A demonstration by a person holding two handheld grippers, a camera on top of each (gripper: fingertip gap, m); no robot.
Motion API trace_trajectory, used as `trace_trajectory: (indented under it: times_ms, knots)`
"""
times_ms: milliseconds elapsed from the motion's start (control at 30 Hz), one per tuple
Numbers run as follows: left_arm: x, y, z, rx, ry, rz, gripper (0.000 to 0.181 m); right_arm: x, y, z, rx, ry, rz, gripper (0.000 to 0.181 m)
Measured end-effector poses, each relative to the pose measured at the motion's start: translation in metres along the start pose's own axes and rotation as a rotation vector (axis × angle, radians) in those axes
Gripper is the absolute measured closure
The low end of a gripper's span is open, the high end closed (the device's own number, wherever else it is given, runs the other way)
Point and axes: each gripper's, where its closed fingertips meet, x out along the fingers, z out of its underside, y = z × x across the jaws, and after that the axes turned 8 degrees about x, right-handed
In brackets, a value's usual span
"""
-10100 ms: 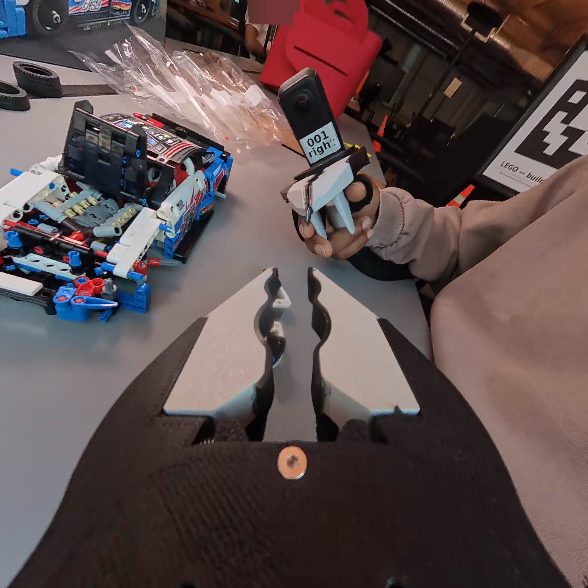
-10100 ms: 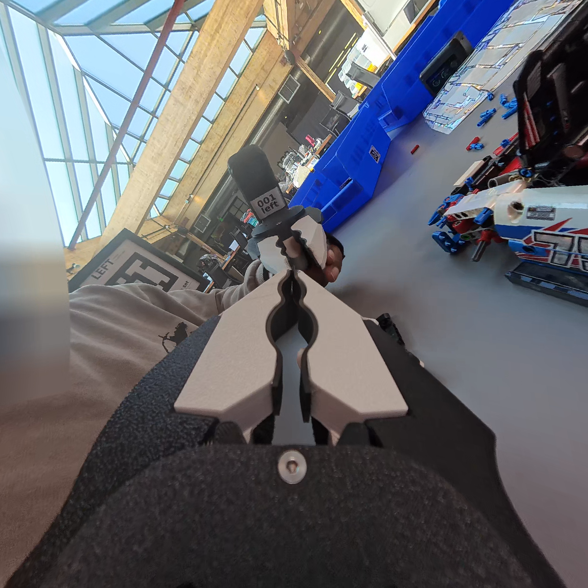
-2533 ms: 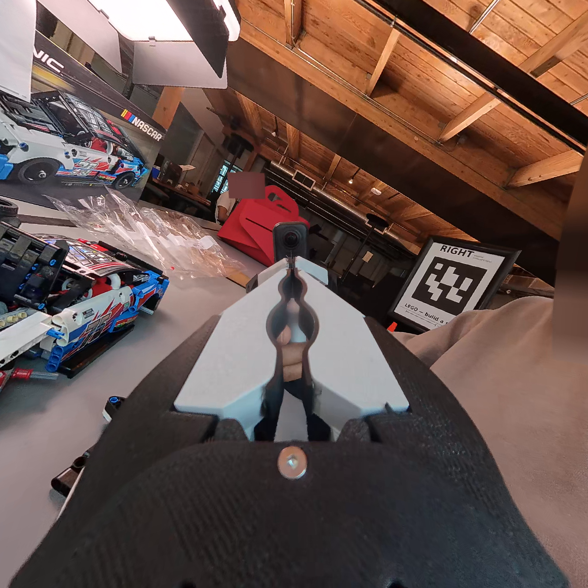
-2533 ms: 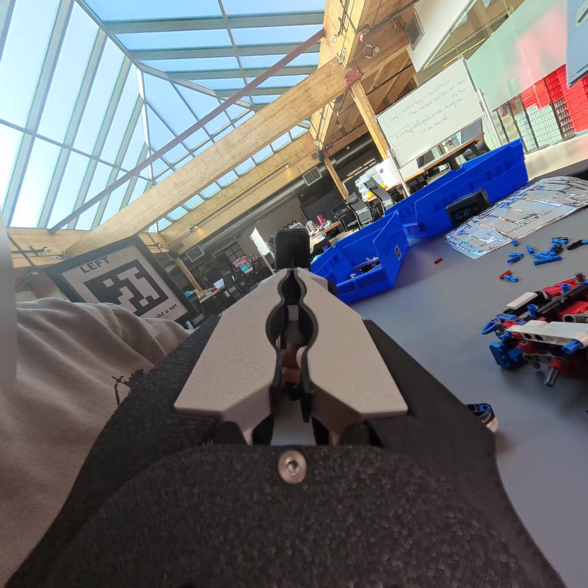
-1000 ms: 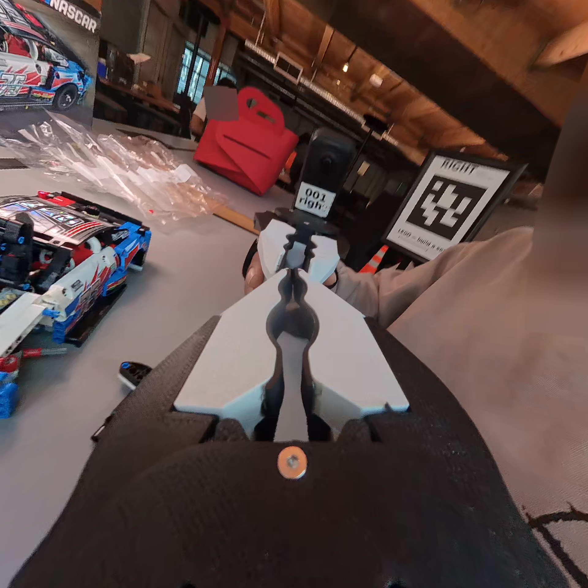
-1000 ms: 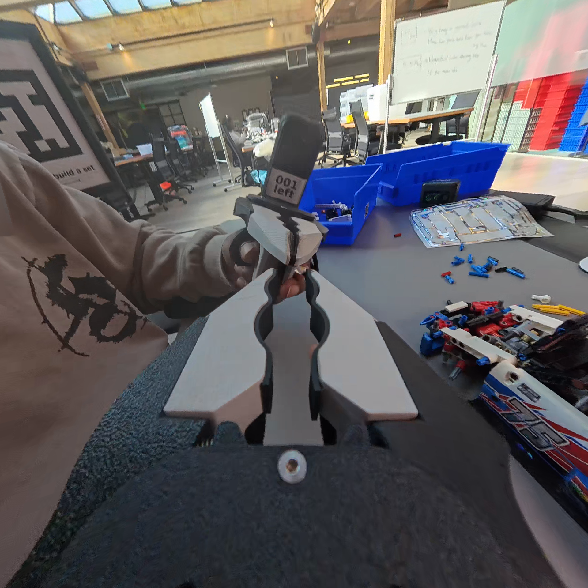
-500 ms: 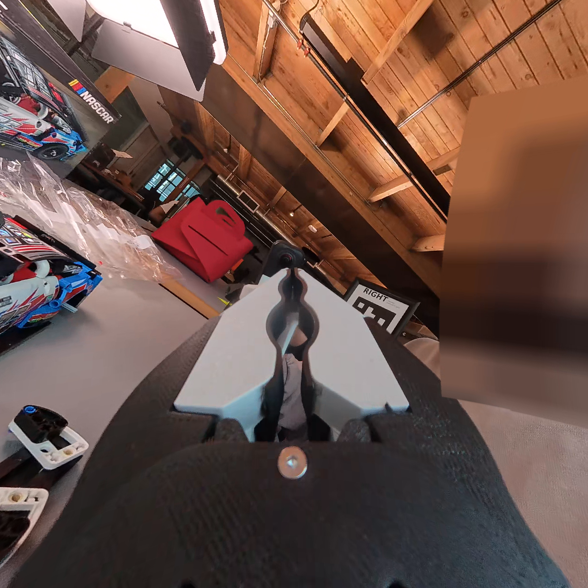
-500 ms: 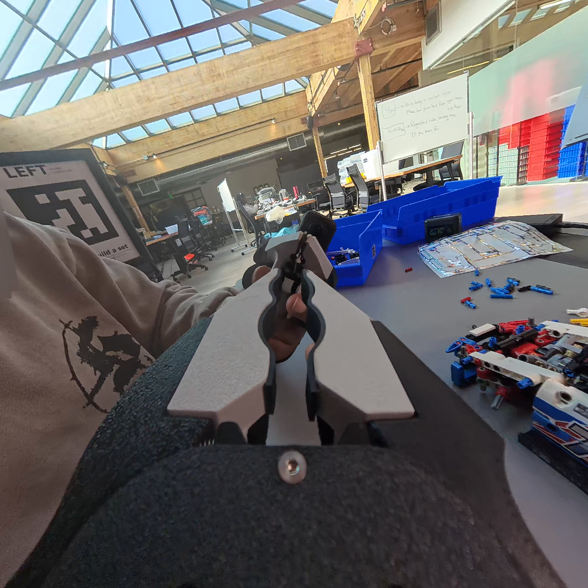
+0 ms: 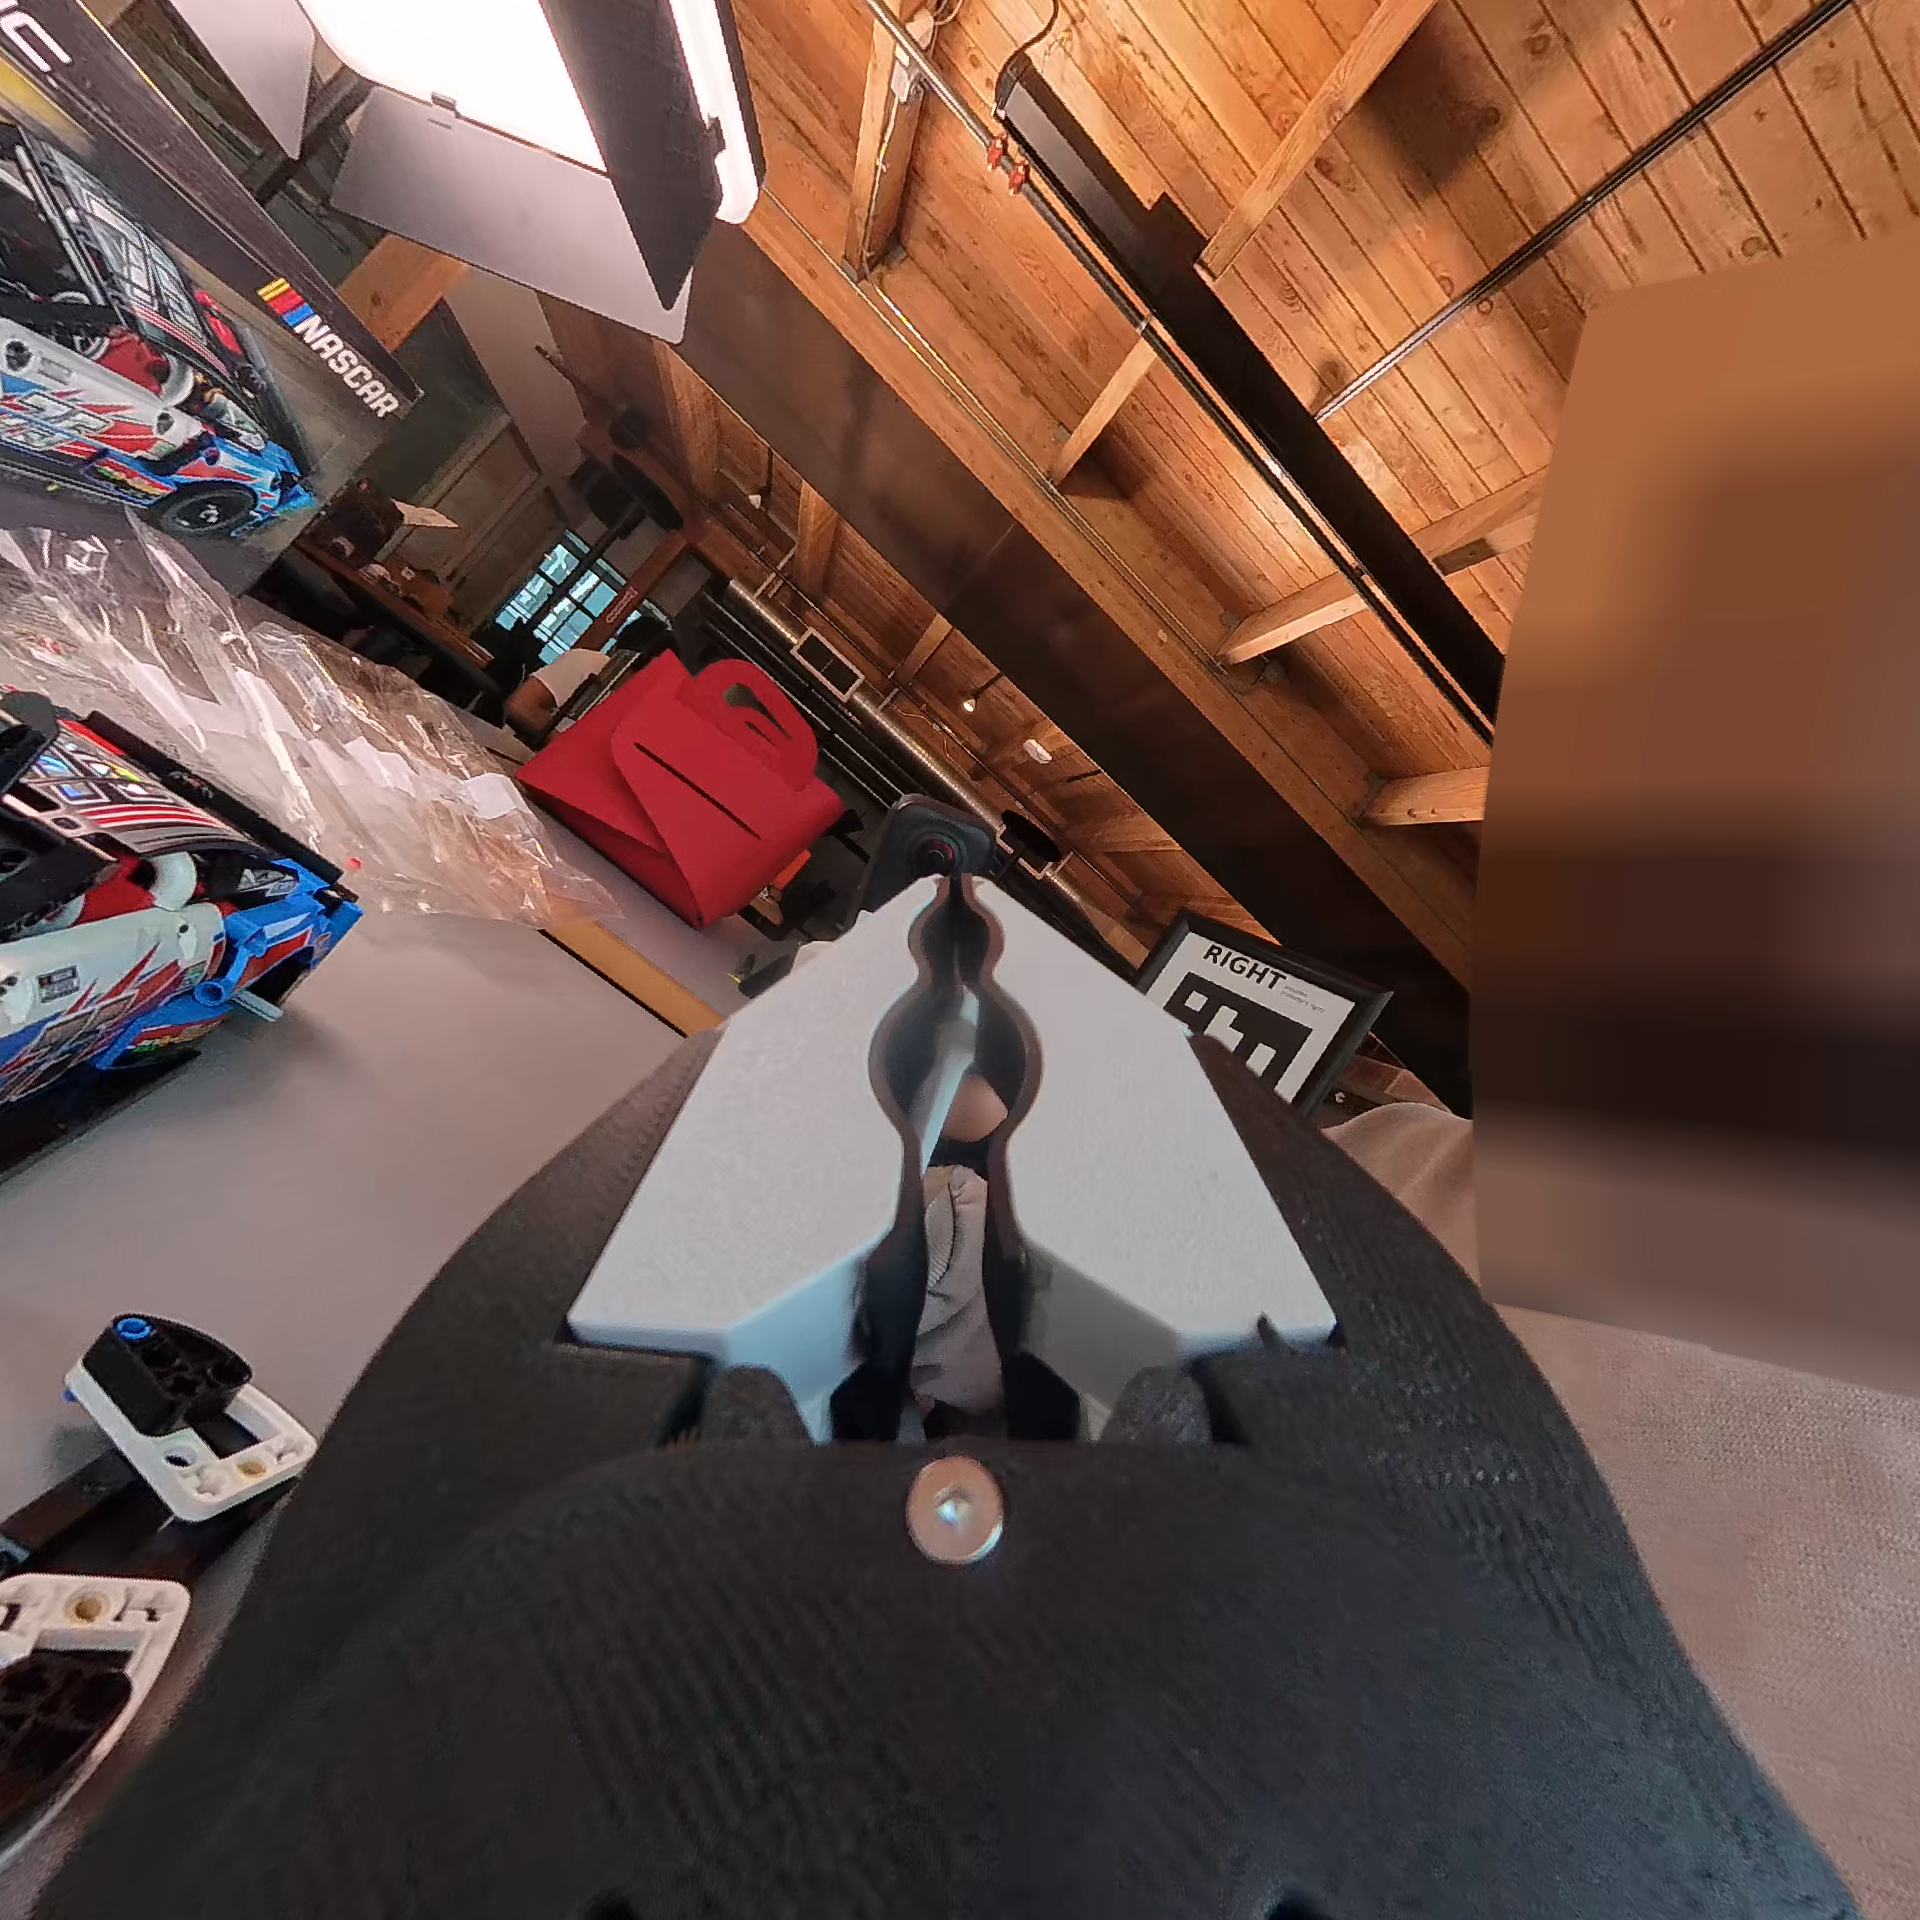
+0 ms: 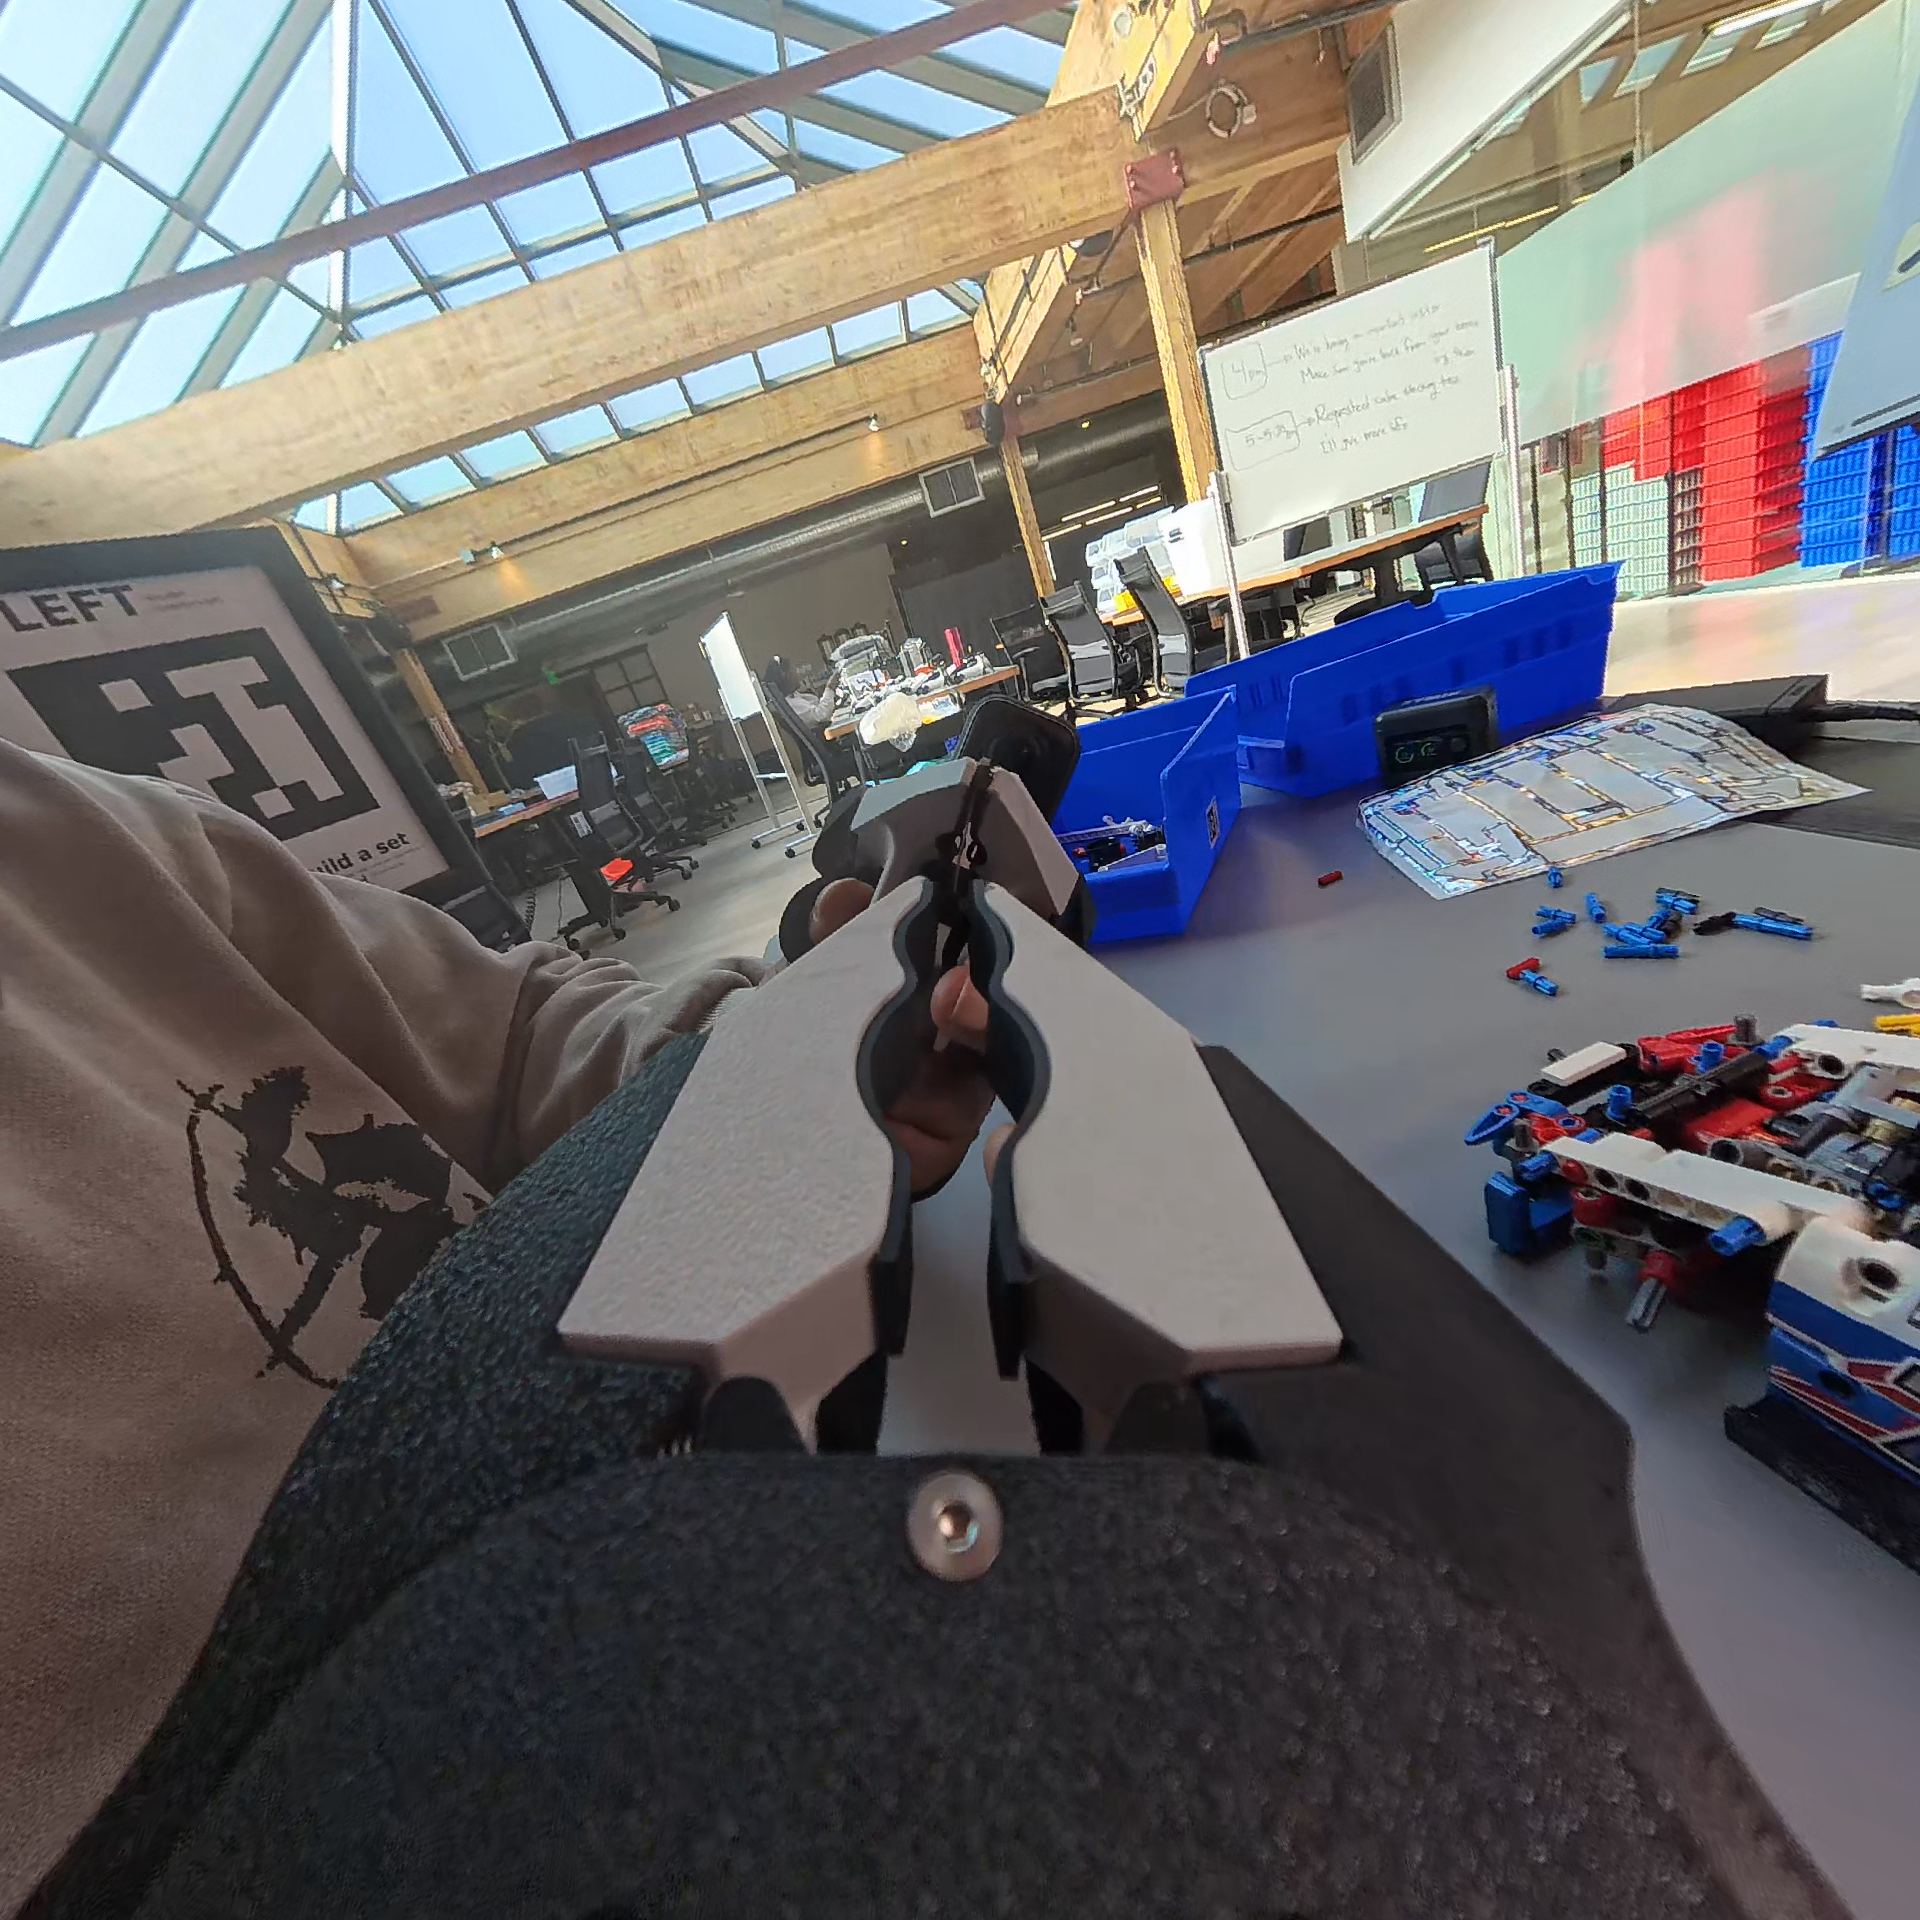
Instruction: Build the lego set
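Note:
My left gripper (image 9: 956,885) is shut and raised above the grey table (image 9: 364,1091). My right gripper (image 10: 951,896) is shut and meets it tip to tip. In the right wrist view the left gripper (image 10: 966,821) faces me, and a small thin black piece (image 10: 961,847) sits pinched between both pairs of tips. In the left wrist view the piece is hidden by my own fingers. The partly built blue, white and red car (image 9: 125,935) stands at the left; it also shows in the right wrist view (image 10: 1766,1132).
Two white-and-black sub-assemblies (image 9: 187,1423) lie by the left gripper. Clear plastic bags (image 9: 312,748), a red bag (image 9: 686,779) and the set box (image 9: 104,395) stand farther back. Loose blue pins (image 10: 1642,925), a printed sheet (image 10: 1590,779) and blue bins (image 10: 1403,675) lie far right. My two grippers' fingertips are within a few centimetres of each other.
My right gripper was open a second ago and has shut at the left gripper's tips. Both grippers have tilted upward from the table. The left gripper stayed shut.

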Motion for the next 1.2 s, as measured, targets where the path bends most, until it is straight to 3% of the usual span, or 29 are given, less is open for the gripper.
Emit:
trace_trajectory:
  times_ms: [267,733,900,1067,1200]
  knots:
    - [0.001,0.0,0.002,0.017,-0.022,-0.001,0.181,-0.002,0.0,-0.001,-0.003,-0.017,-0.003,0.181]
    - [0.0,-0.004,0.021,0.251,-0.238,-0.087,0.181,-0.013,-0.001,0.012,0.01,-0.188,-0.04,0.181]
    - [-0.003,-0.01,0.026,0.362,-0.324,-0.138,0.172,-0.014,0.007,0.016,0.028,-0.218,-0.013,0.181]
    - [-0.011,-0.024,0.036,0.527,-0.497,-0.196,0.156,-0.015,0.023,0.022,0.046,-0.257,0.033,0.181]
    - [-0.022,-0.036,0.032,0.578,-0.543,-0.236,0.14,-0.013,0.034,0.028,0.05,-0.312,0.052,0.181]
